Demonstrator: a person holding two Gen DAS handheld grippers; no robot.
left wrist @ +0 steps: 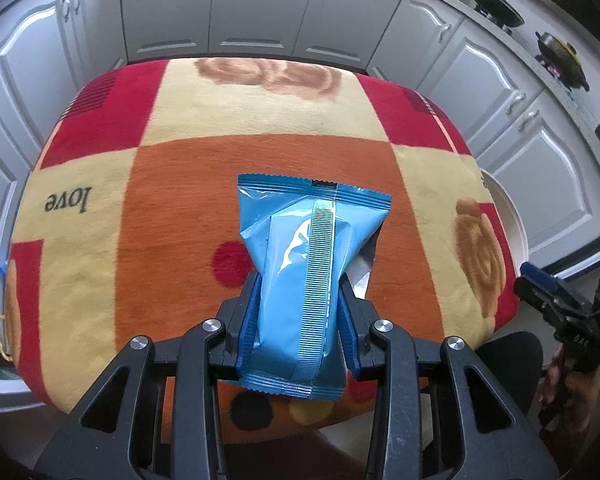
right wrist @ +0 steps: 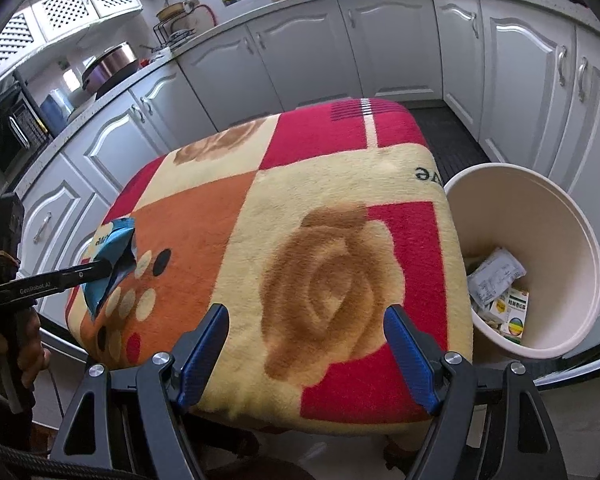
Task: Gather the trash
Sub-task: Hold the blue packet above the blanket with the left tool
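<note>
A light blue plastic snack wrapper [left wrist: 300, 272] stands between the blue pads of my left gripper [left wrist: 298, 292], which is shut on it above the orange square of the blanket-covered table [left wrist: 172, 200]. From the right wrist view the same wrapper [right wrist: 110, 252] hangs in the left gripper at the table's left side, held by a hand. My right gripper [right wrist: 306, 322] is open over the near edge of the table, with nothing between its fingers. A cream trash bin [right wrist: 580, 248] stands on the floor to the right of the table, holding a crumpled paper and small boxes [right wrist: 500, 288].
White kitchen cabinets [left wrist: 260, 8] run around the table on all sides. Pots and pans [left wrist: 560, 52] sit on the counter at the right. The bin's rim [left wrist: 512, 216] shows past the table's right edge. A dark floor mat [right wrist: 448, 136] lies behind the bin.
</note>
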